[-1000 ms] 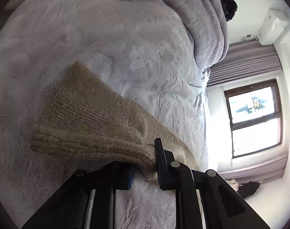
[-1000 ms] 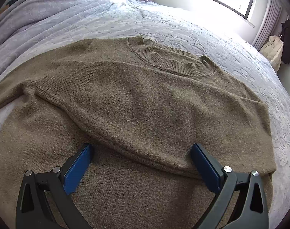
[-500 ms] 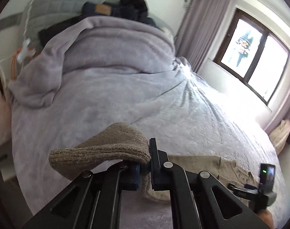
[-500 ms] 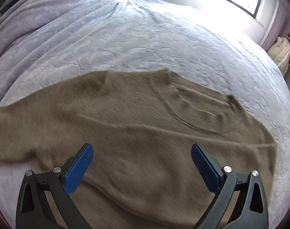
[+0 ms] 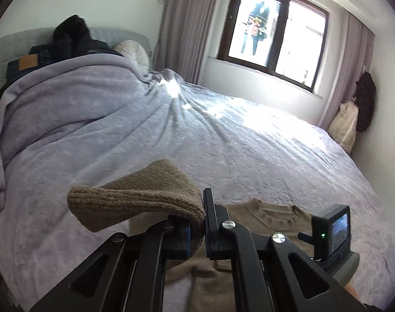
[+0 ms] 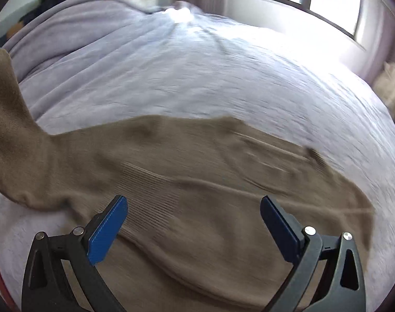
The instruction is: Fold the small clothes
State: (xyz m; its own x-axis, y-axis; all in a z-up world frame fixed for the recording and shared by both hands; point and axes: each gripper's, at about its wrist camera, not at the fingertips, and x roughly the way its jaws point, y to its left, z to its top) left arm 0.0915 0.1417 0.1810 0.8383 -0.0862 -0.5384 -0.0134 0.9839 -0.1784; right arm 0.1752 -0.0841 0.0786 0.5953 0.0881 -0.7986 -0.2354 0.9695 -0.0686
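Observation:
A brown knit sweater [image 6: 197,182] lies spread on the lilac bedspread [image 6: 197,72], its neckline [image 5: 276,214] toward the window. My left gripper [image 5: 201,223] is shut on the ribbed cuff [image 5: 137,200] of one sleeve and holds it in the air above the bed. In the right wrist view that lifted sleeve [image 6: 7,119] rises at the far left. My right gripper [image 6: 194,221] hovers open above the sweater's body, nothing between its blue pads [image 6: 107,230]. The right gripper's camera block [image 5: 333,230] shows in the left wrist view.
A bunched lilac blanket [image 5: 67,98] and dark clothes [image 5: 67,39] lie by the headboard at the left. A window [image 5: 272,31] with curtains is behind the bed. Bags [image 5: 348,124] hang by the wall on the right.
My left gripper has risen and rolled upright, carrying the sleeve cuff off the bed. The right gripper has lifted and stays open; the sweater sits lower in its view.

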